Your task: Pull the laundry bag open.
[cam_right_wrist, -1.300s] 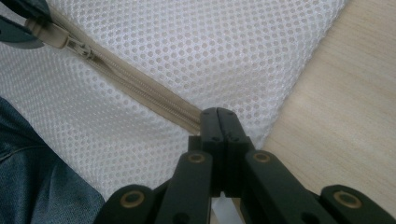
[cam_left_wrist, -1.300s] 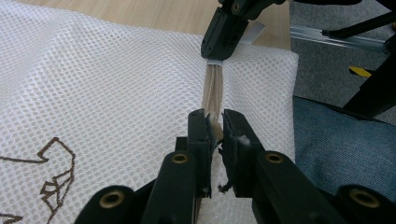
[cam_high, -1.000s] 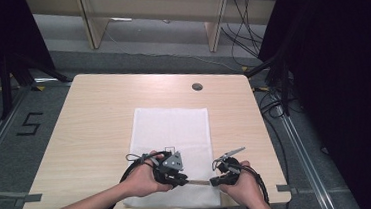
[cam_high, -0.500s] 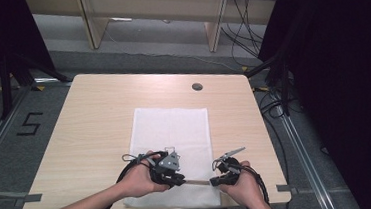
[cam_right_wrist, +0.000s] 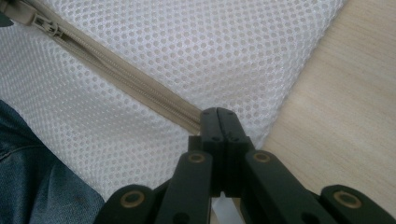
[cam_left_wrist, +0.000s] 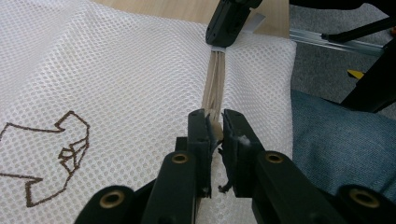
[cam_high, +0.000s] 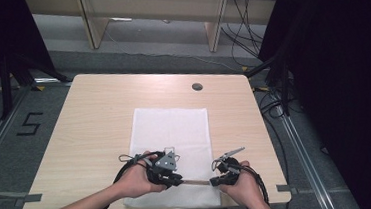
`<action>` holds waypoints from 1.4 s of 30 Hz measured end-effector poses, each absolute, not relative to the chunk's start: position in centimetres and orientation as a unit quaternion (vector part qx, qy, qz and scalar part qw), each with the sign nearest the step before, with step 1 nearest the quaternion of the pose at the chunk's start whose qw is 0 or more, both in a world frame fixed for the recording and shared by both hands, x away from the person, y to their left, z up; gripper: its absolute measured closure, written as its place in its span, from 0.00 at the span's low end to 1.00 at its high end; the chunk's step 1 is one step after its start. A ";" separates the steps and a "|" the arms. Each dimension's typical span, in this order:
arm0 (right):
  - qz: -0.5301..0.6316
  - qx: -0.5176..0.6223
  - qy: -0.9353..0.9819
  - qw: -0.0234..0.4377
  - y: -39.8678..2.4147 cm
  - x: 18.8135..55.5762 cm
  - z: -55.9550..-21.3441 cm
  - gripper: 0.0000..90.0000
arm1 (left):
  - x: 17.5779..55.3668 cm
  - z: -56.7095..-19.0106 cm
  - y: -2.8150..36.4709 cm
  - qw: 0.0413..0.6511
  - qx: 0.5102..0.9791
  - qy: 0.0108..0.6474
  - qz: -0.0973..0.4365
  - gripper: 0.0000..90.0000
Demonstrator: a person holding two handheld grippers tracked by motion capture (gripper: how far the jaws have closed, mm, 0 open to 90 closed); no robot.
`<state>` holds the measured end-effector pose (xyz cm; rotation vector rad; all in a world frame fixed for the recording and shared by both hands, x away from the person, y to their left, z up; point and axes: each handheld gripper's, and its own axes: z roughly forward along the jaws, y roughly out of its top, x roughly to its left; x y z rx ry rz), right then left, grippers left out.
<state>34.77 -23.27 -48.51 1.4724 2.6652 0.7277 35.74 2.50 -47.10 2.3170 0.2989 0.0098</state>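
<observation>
Item: white mesh bag [cam_high: 174,150], near edge of worktop [cam_high: 94,121]. Beige zipper [cam_right_wrist: 135,86] axis runs straight between my claws. Left claw [cam_left_wrist: 214,125] clamps slider; right claw [cam_right_wrist: 218,116] pinches zipper end

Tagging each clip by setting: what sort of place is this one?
Probably a lab or recording workroom, not a home: a bare wooden table with a cable hole, loose cables on grey carpet, and a taped floor number "5".
</observation>
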 end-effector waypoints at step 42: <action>0.231 0.474 0.850 0.004 -23.3 34.8 -48.5 1.00 | 35.5 -46.9 5.1 0.394 0.909 0.136 0.001 0.91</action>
